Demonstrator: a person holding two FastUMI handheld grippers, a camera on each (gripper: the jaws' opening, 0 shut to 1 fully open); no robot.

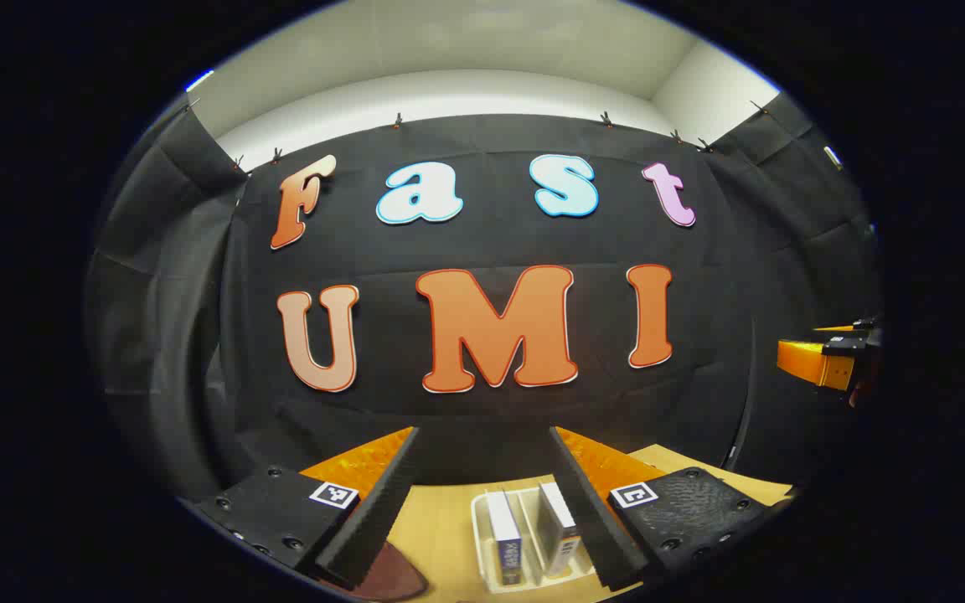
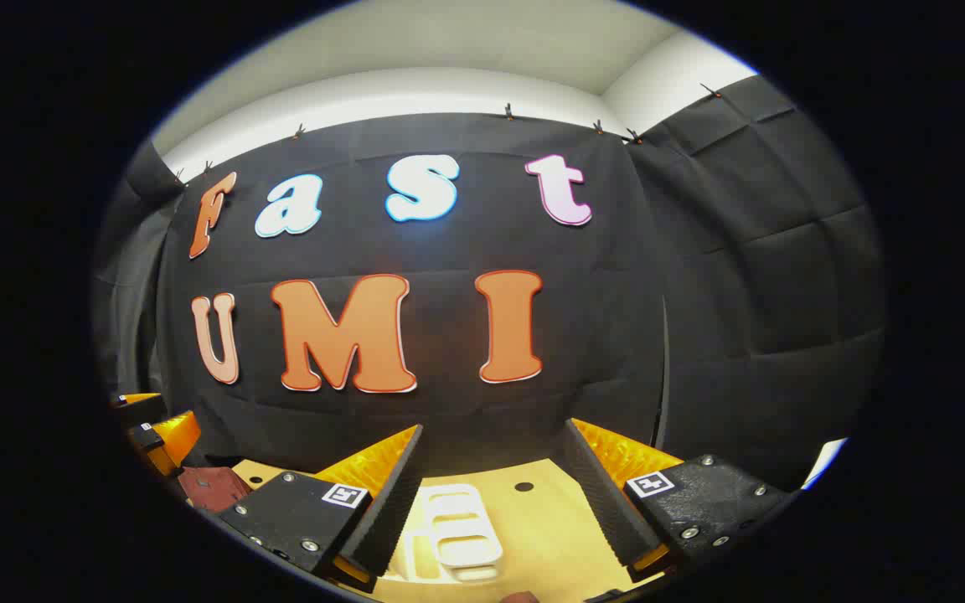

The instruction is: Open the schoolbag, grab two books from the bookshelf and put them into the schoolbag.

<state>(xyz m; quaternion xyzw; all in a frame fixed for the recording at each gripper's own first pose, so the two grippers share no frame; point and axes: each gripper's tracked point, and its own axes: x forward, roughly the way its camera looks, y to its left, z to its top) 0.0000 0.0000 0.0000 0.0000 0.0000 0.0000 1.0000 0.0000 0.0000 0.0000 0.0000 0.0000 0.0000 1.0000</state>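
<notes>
In the left gripper view, two books (image 1: 503,536) (image 1: 558,526) stand upright in a clear bookshelf rack (image 1: 482,523) on the wooden table, low between the fingers of my left gripper (image 1: 483,435). That gripper is open and holds nothing. A dark red patch, likely the schoolbag (image 1: 394,578), lies at the bottom left. In the right gripper view, my right gripper (image 2: 492,427) is open and holds nothing above the white rack (image 2: 453,523), whose near slots look bare. The dark red schoolbag (image 2: 210,486) sits at the far left.
Both grippers are held high and face the black cloth wall. The other gripper (image 1: 826,356) shows at the right edge of the left gripper view, and at the left edge (image 2: 156,431) of the right gripper view. The table (image 2: 558,519) has a small round hole (image 2: 523,486).
</notes>
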